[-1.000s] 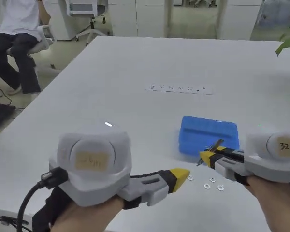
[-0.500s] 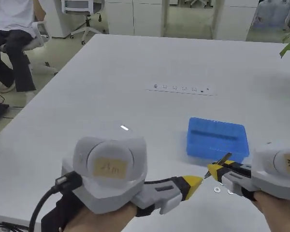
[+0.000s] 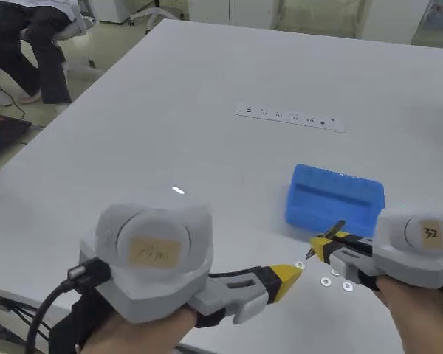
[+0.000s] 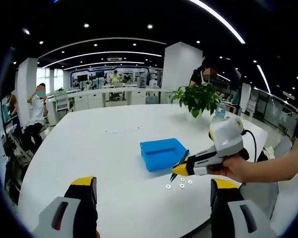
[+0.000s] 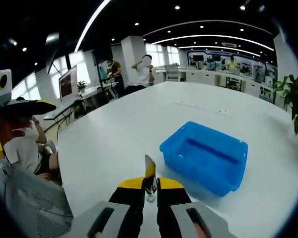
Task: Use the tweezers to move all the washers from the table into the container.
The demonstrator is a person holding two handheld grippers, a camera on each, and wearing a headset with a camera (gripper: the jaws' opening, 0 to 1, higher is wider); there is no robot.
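1. My left claw (image 4: 154, 182) is nearest to me. Its jaws are spread wide and hold nothing. It rides low over the desk (image 3: 170, 133), nose pointing toward the work. Judgement: it is parked as a spare, clear of the line between washers and container.

2. My right claw (image 5: 149, 184) is clamped on the tweezers (image 5: 149, 168). The jaws press flat on the handle, so the tips project forward past the yellow ends. My right hand (image 3: 406, 310) carries the claw low, nose angled down and toward my left. This brings the tweezers' points down to the desk surface.

3. The washers (image 3: 325, 281) lie loose on the desk in a small cluster on my side of the container. One lies right at the tweezers' points. I cannot tell whether it is pinched.

4. The container (image 3: 336, 199), a blue tray with its open side up, sits just beyond the washers. Judgement: this placement makes each transfer a short lift. The visible part of its inside looks bare, so the task is at an early pick-up stage.

5. Farther out, a power strip (image 3: 289, 118) lies well apart from the work.
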